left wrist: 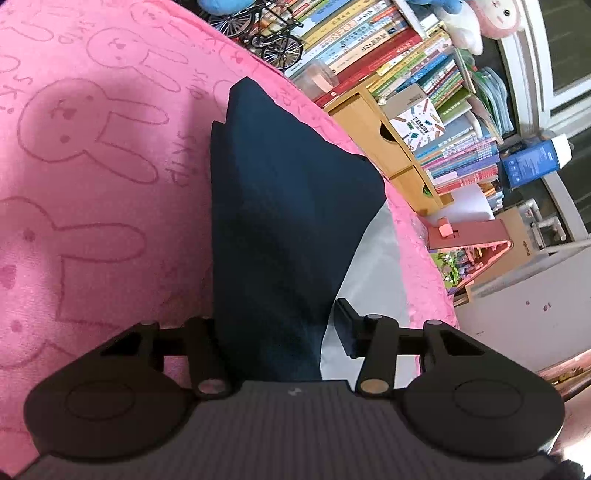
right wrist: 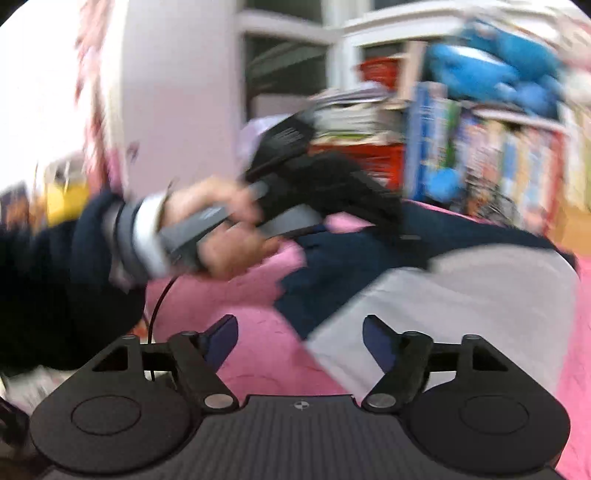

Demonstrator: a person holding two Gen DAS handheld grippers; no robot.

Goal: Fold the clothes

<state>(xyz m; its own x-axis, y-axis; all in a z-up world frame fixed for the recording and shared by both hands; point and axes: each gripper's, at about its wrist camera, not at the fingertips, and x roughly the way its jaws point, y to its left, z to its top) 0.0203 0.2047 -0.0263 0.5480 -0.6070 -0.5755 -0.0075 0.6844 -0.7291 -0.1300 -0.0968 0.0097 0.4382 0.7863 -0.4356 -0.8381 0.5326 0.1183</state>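
A navy garment (left wrist: 280, 206) with a light grey panel (left wrist: 373, 266) lies on a pink blanket printed with rabbits (left wrist: 92, 177). My left gripper (left wrist: 277, 317) is shut on a raised ridge of the navy cloth. Its left finger is hidden behind the fabric, and its right finger (left wrist: 347, 328) sits against the grey panel. The right wrist view is blurred. In it my right gripper (right wrist: 300, 325) stands open over the blanket (right wrist: 258, 350) at the garment's edge (right wrist: 461, 295), with nothing between its fingers. A person's hand (right wrist: 221, 229) with a dark sleeve holds the other gripper down on the navy cloth.
Beyond the blanket's far edge stand rows of books (left wrist: 436, 74), a wooden box (left wrist: 384, 147), a model bicycle (left wrist: 266, 33) and plush toys (left wrist: 491, 18). A white cabinet (left wrist: 535, 302) is at the right. A black cable (right wrist: 159, 302) hangs by the sleeve.
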